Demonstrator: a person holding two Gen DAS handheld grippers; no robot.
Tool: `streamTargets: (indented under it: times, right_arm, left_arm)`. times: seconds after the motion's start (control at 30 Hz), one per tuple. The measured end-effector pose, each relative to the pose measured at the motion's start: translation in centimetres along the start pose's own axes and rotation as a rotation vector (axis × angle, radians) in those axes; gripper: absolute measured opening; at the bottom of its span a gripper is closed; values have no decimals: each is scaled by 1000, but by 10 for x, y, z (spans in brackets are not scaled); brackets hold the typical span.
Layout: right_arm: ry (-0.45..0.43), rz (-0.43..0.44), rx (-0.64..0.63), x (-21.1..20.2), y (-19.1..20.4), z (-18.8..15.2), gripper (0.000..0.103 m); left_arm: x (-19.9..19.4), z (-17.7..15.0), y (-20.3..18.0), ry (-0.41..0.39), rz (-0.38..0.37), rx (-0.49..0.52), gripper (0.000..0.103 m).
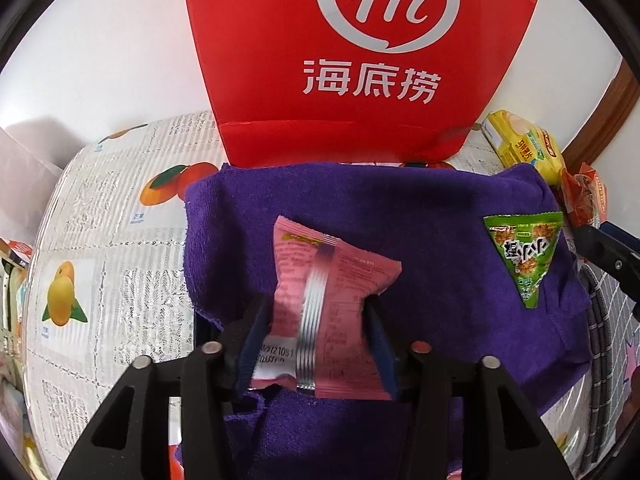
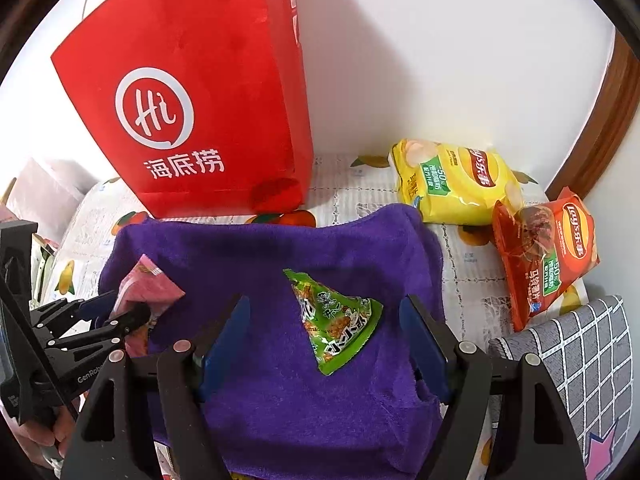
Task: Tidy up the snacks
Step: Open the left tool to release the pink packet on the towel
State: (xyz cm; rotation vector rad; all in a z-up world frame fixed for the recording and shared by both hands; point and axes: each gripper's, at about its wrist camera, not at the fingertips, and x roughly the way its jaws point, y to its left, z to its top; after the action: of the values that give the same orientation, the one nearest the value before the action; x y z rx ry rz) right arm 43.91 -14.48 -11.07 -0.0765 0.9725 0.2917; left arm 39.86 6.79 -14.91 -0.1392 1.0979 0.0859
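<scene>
My left gripper [image 1: 318, 304] is shut on a pink snack packet [image 1: 328, 292] and holds it over the purple towel [image 1: 420, 216]. The packet also shows in the right wrist view [image 2: 150, 284], with the left gripper [image 2: 120, 312] at the left. A green triangular snack packet [image 2: 336, 320] lies on the purple towel [image 2: 280, 400] between the open fingers of my right gripper [image 2: 324, 312]. It also shows in the left wrist view [image 1: 524, 256]. A red paper bag [image 1: 360, 60] stands upright behind the towel, also in the right wrist view [image 2: 192, 100].
A yellow chip bag [image 2: 456, 180] and an orange chip bag [image 2: 548, 252] lie at the back right on the fruit-print tablecloth [image 1: 100, 240]. A grey checked cushion [image 2: 572, 356] sits at the right. A white wall stands behind.
</scene>
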Motion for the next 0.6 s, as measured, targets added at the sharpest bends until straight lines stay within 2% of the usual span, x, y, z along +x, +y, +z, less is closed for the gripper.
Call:
streamTargets:
  times: [0.07,0.27,0.47,0.6]
  right_arm:
    - [-4,-1,-6,-1,2,0,77]
    - [-25,13,-8,-7,4,-1,77]
    - [-53,52,26,-15,4,-1,77]
    - [-80,51,23,-21,9,-2,77]
  left_arm:
    - [-3,0,-1,-9,-1,4,56]
    - [-15,2,-3,-41,-13,7,63]
    - [-34,3,-2,-91,-21,10,68]
    - [-44,5,-3,-123,-3,16,68]
